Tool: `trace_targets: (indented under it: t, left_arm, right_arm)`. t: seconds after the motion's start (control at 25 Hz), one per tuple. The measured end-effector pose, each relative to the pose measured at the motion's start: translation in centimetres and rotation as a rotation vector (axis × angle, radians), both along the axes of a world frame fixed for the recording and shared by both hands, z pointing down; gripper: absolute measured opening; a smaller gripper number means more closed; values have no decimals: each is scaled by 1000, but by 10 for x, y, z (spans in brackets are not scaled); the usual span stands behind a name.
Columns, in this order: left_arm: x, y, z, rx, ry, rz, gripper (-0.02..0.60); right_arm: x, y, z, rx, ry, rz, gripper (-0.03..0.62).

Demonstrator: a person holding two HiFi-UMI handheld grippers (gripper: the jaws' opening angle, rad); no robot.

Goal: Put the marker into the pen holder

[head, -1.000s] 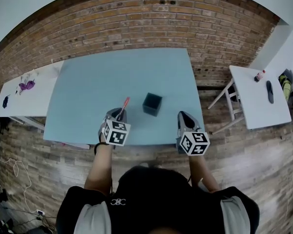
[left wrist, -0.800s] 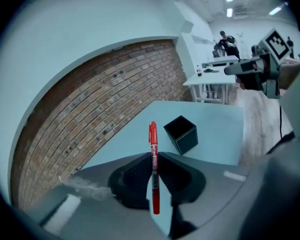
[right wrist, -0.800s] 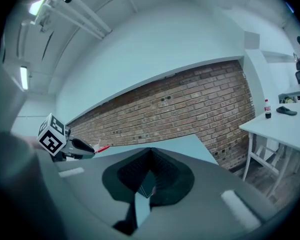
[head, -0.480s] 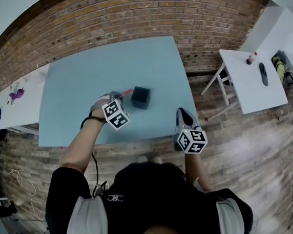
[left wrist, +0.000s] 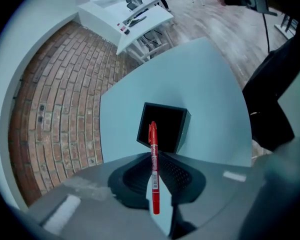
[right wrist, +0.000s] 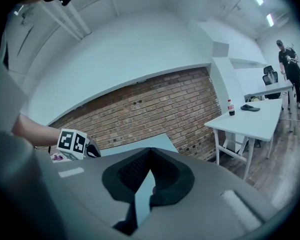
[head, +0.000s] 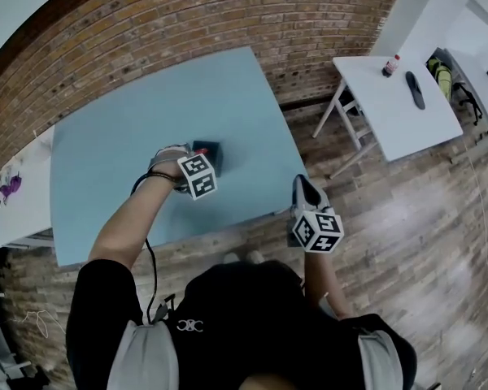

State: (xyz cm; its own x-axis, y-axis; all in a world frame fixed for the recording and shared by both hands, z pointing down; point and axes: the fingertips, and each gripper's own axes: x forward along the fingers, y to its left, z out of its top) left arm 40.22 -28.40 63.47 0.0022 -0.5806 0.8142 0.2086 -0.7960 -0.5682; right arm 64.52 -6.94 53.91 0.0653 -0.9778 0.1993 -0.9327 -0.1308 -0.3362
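Observation:
A red marker [left wrist: 153,170] is clamped between the jaws of my left gripper [left wrist: 154,158], its cap end reaching out over the open mouth of the black square pen holder [left wrist: 165,125]. In the head view the left gripper [head: 192,158] hovers right over the pen holder [head: 211,149] on the light blue table [head: 130,136]; only a red bit of the marker [head: 201,150] shows there. My right gripper [head: 305,192] hangs at the table's near right edge, apart from the holder. Its jaws meet at the tips with nothing between them [right wrist: 151,151].
A white side table [head: 374,104] with a small bottle [head: 387,66] and a dark object stands to the right on the wood-pattern floor. Another white table [head: 20,197] with purple items adjoins the blue table's left side. A person [right wrist: 289,59] stands far off.
My left gripper has carried the marker from near the table's front edge forward and to the right until it is over the pen holder. The right gripper stayed near the table edge.

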Motion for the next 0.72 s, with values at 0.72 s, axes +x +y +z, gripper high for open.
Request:
trace_targets:
  t: [0.72]
  left_arm:
    - [22, -5, 15, -50, 37, -35, 87]
  right_arm:
    - [8, -2, 7, -29, 15, -9, 5]
